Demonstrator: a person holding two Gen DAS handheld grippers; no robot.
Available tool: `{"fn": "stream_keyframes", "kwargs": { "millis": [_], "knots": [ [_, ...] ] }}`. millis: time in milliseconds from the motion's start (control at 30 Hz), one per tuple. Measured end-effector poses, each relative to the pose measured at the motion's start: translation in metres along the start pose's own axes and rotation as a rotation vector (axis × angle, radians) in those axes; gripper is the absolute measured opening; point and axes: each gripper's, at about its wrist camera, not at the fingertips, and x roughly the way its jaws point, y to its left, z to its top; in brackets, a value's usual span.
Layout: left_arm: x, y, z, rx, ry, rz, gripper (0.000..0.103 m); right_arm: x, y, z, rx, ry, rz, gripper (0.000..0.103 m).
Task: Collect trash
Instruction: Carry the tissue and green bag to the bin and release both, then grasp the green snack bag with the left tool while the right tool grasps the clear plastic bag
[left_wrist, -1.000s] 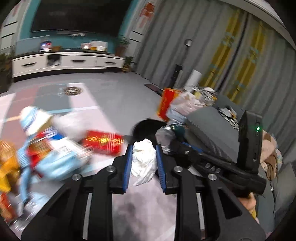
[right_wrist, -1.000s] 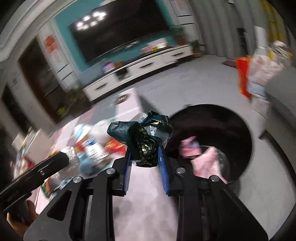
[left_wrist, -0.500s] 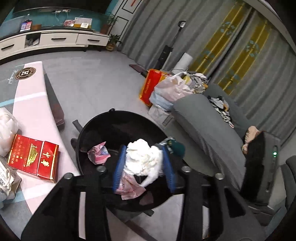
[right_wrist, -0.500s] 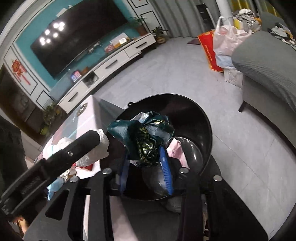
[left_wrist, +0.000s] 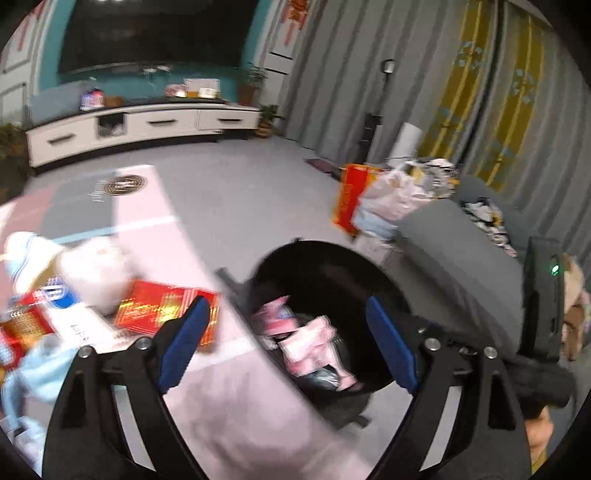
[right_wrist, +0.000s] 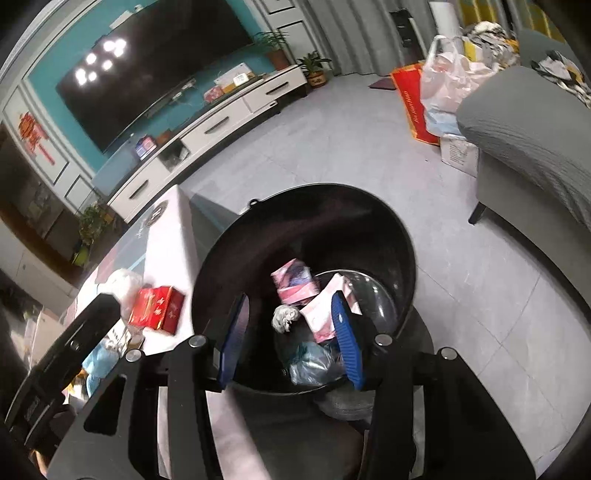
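A round black trash bin (right_wrist: 388, 229) stands on the floor beside the pale table; it also shows in the left wrist view (left_wrist: 332, 266). Inside lie pink wrappers (right_wrist: 295, 282), a white crumpled tissue (right_wrist: 284, 317) and a dark green bag (right_wrist: 314, 360). My right gripper (right_wrist: 291, 336) is open and empty just above the bin's near rim. My left gripper (left_wrist: 291, 347) is open and empty, over the table edge next to the bin. A red box (left_wrist: 166, 308) and blurred packets (left_wrist: 55, 306) lie on the table.
A grey sofa (right_wrist: 524, 136) stands right of the bin, with a red bag (right_wrist: 413, 103) and plastic bags (right_wrist: 450, 81) beyond it. A white TV cabinet (left_wrist: 140, 125) lines the far wall. The other handle (right_wrist: 62, 365) shows at the lower left of the right wrist view.
Both grippers opened over the bin. The white tissue dropped from the left and the dark green bag from the right into the bin. The left gripper drew back toward the table.
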Motion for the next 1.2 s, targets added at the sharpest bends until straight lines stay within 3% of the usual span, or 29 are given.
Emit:
{"fn": "stream_keyframes", "kwargs": {
  "millis": [200,367,767,867,1000,1100,1200],
  "knots": [
    [-0.038,0.033,-0.01,-0.033,-0.005,0.135,0.099,-0.002,0.03,-0.011,-0.073,0.002,0.032,0.055],
    [-0.067,0.062,-0.018,-0.083,-0.009,0.199,0.1,-0.001,0.065,-0.021,-0.144,0.01,0.059,0.06],
    [-0.12,0.111,-0.034,-0.141,-0.038,0.249,0.1,0.003,0.139,-0.05,-0.3,0.024,0.146,0.07],
    [-0.135,0.126,-0.039,-0.158,-0.052,0.237,0.1,0.005,0.156,-0.058,-0.338,0.032,0.203,0.072],
    [-0.16,0.166,-0.043,-0.262,-0.061,0.179,0.1,0.006,0.18,-0.073,-0.394,0.081,0.319,0.073],
    [-0.184,0.202,-0.047,-0.318,-0.089,0.212,0.1,0.008,0.2,-0.087,-0.427,0.153,0.419,0.073],
    [-0.199,0.234,-0.055,-0.341,-0.09,0.291,0.1,0.013,0.22,-0.105,-0.465,0.223,0.484,0.073]
  ]
}}
